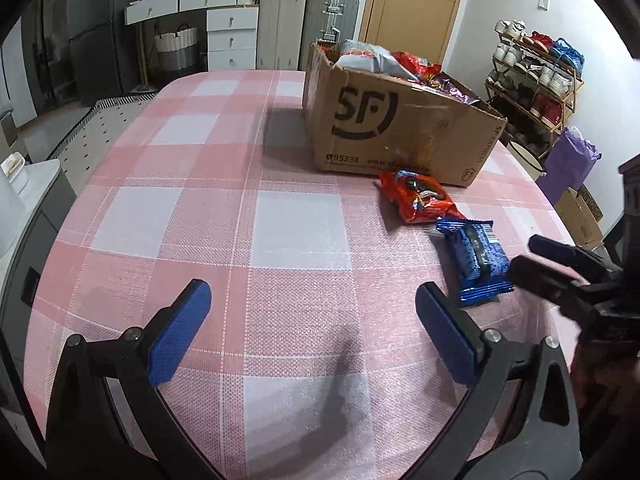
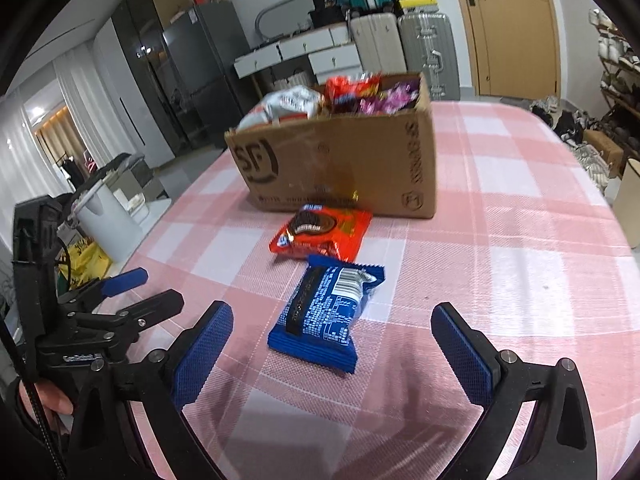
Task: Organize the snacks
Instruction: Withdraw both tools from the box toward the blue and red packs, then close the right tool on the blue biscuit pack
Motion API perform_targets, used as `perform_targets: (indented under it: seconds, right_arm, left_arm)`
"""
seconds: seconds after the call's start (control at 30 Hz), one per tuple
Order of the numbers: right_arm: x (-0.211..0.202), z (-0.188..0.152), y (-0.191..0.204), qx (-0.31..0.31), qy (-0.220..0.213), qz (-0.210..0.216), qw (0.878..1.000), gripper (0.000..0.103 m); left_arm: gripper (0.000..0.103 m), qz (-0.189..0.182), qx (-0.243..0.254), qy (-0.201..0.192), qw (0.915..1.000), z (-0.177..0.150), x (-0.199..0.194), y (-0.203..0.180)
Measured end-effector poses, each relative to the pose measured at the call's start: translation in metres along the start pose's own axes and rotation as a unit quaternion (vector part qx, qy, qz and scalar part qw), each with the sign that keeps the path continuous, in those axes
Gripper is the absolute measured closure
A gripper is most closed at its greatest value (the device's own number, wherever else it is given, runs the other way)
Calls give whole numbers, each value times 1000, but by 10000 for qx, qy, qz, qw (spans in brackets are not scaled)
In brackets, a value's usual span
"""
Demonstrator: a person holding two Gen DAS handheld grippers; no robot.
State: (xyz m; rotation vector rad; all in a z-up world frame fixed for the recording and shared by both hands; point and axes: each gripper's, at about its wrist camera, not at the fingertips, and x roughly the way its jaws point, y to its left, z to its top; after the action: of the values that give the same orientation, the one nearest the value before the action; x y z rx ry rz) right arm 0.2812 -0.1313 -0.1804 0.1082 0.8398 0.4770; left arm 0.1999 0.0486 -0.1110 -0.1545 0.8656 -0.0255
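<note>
A blue cookie packet (image 2: 330, 314) lies on the pink checked tablecloth (image 2: 500, 280), just ahead of my right gripper (image 2: 332, 356), which is open and empty above the cloth. A red cookie packet (image 2: 320, 234) lies beyond it, in front of the cardboard SF box (image 2: 344, 168), which holds several snack bags. My left gripper (image 1: 312, 328) is open and empty over bare cloth. In the left wrist view the blue packet (image 1: 476, 260) and the red packet (image 1: 420, 196) lie to the right, the box (image 1: 392, 132) lies beyond, and the right gripper (image 1: 528, 260) is by the blue packet.
The left gripper (image 2: 148, 292) shows at the left of the right wrist view, near the table's left edge. Around the table stand suitcases (image 1: 328, 28), a drawer unit (image 1: 232, 32), a shoe rack (image 1: 536, 80) and a white bin (image 2: 104, 216).
</note>
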Motion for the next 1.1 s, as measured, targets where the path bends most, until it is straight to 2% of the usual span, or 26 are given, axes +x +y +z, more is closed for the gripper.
perform_targets:
  seconds: [0.27,0.43,0.5,0.63,0.73,0.77,1.1]
  right_arm:
    - [39,2,3,-1,419,-4,9991,2]
    - [47,6,9,-136,394,-145,9990,3]
    - [47,6,12,-250,407,-312,9984,14]
    - [50,3,21,-584,477,-689,9948,24]
    - [49,2,22,-678,456,-910,9925,39]
    - [47,2,20,-655,433,-864,9932,45]
    - [29,-4,-7,-214,286,-285,9990,58]
  left_arm:
    - [1,-6,-72,52,10000,4,3,1]
    - [1,-31,-109,187,9998,2,11,4]
    - [1,-11,-111,213,9997,0,12,4]
    - [1,45,-111,241,9996,-1,14,5]
    - [1,73,-137,224,9996,-2,11,6]
    - [1,75,-145,229,9996,-3,10,7]
    - [1,214,9,245,9995,-3,4,-3]
